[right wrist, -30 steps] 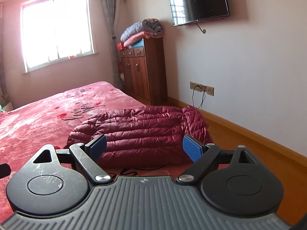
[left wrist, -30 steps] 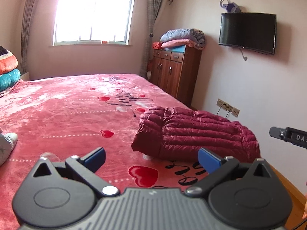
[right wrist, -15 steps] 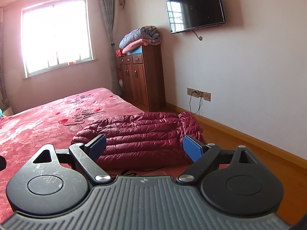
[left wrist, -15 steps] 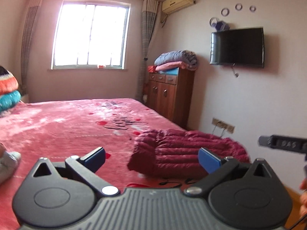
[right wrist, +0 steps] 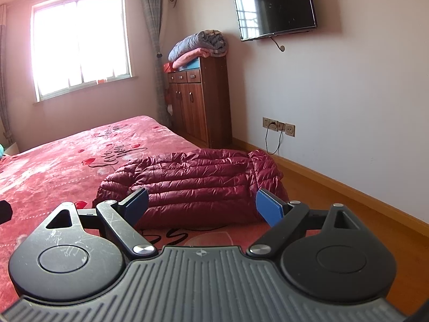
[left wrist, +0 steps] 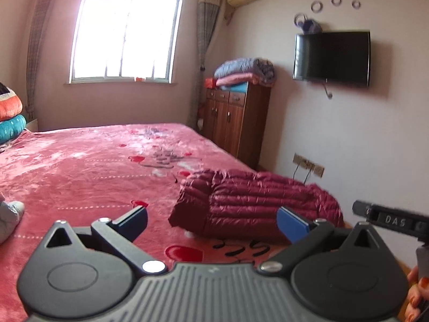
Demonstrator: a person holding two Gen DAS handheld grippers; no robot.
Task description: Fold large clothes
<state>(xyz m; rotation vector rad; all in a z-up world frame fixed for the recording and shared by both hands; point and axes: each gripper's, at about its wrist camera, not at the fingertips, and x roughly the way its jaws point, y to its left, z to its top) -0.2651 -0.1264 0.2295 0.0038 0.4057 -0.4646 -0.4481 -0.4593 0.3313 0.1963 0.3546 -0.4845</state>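
A dark red quilted down jacket (left wrist: pixel 254 204) lies folded into a long bundle near the right edge of the bed (left wrist: pixel 80 177); the right wrist view shows the jacket (right wrist: pixel 195 185) just beyond the fingers. My left gripper (left wrist: pixel 211 221) is open and empty, held back from the jacket above the blanket. My right gripper (right wrist: pixel 202 205) is open too, nothing between its blue pads, hovering short of the bundle. Part of the right gripper's body (left wrist: pixel 394 220) shows at the right edge of the left wrist view.
A wooden cabinet (right wrist: pixel 203 102) with folded blankets (right wrist: pixel 198 45) on top stands by the wall beyond the bed. A wall TV (right wrist: pixel 276 6), sockets with a cable (right wrist: pixel 278 128) and wooden floor (right wrist: pixel 348 209) lie right. Pillows (left wrist: pixel 9 118) and a pale garment (left wrist: pixel 9 214) sit left.
Both views tilted up from one second ago, so the jacket sits lower in frame, then settled slightly downward. Both grippers stayed open. The jacket has not moved.
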